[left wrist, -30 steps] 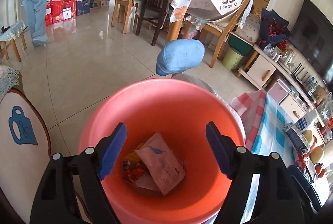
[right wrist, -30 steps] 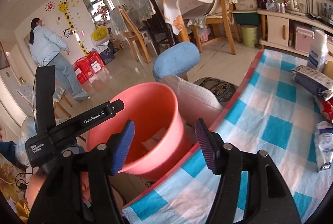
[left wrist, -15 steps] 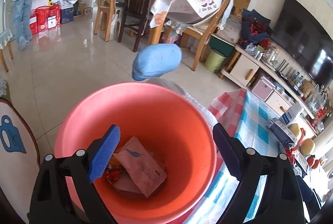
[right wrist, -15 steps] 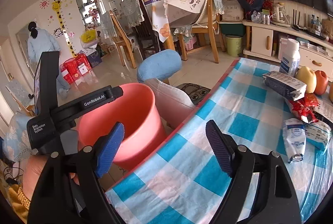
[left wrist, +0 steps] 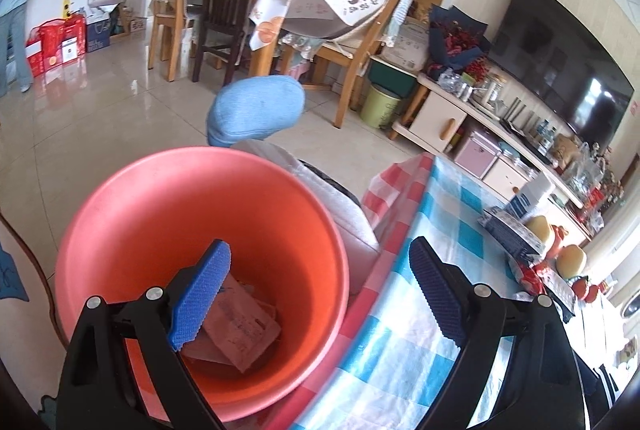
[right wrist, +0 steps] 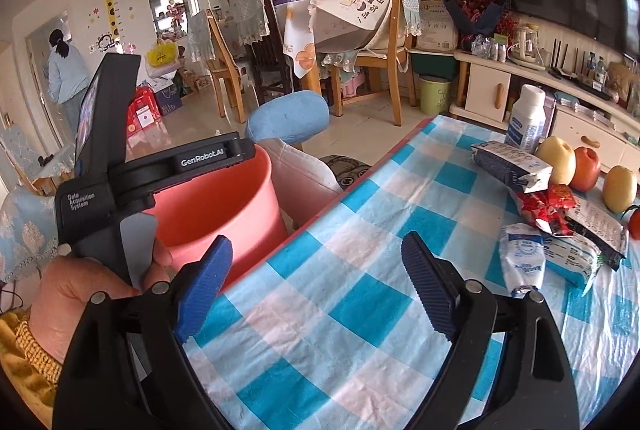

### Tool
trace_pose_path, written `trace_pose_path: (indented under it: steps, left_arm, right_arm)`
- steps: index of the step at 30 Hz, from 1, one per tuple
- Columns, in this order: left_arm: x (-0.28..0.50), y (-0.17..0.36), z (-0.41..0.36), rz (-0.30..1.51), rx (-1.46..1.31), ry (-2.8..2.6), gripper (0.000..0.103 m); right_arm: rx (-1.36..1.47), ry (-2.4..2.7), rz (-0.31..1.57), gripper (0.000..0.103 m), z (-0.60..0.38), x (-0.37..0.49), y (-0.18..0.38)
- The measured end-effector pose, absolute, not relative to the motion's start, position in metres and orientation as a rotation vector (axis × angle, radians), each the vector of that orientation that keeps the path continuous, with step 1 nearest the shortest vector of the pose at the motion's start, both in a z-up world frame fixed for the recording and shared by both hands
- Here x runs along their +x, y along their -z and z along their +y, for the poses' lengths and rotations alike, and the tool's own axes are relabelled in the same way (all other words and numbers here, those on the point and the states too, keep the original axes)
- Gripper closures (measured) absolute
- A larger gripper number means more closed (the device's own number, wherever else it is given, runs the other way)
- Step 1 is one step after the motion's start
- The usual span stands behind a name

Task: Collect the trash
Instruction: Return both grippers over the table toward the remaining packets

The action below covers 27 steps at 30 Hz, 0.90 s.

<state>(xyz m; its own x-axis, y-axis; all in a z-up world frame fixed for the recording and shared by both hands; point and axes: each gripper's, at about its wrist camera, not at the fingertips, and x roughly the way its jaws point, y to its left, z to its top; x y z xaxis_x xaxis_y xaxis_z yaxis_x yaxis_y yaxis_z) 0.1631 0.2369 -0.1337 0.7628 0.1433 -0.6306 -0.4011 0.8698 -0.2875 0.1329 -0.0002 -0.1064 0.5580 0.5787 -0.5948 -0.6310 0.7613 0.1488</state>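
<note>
An orange-pink bucket stands beside the table's left edge and holds a pink wrapper and other trash. My left gripper is open and empty above the bucket's right rim. My right gripper is open and empty over the blue-checked tablecloth. The bucket also shows to the left in the right wrist view, behind the left gripper's body. Wrappers lie on the table at the right: a white-blue packet, a red wrapper and a blue-white bag.
A white bottle, apples and pears stand at the table's far right. A chair with a blue backrest and white cushion sits beyond the bucket. Dining chairs, a TV cabinet and a person are farther back.
Both grippers have swung right, away from the bucket and toward the table. More of the tablecloth and the wrappers on it has come into view. Both stay open.
</note>
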Motion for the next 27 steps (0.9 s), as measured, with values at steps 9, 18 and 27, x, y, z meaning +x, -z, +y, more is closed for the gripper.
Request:
trace_pose_path:
  steps: [9, 18, 27]
  left_arm:
    - [0.172, 0.137, 0.208, 0.662, -0.406, -0.227, 0.013]
    - [0.18, 0.139, 0.169, 0.671, -0.329, -0.157, 0.013]
    - [0.187, 0.144, 0.128, 0.695, -0.234, -0.093, 0.013]
  right_arm:
    - [-0.111, -0.682, 0.65, 0.015, -0.034, 0.122, 0.106]
    - [-0.075, -0.646, 0.637, 0.015, -0.077, 0.118, 0.104]
    - [-0.012, -0.596, 0.627, 0.015, -0.122, 0.122, 0.102]
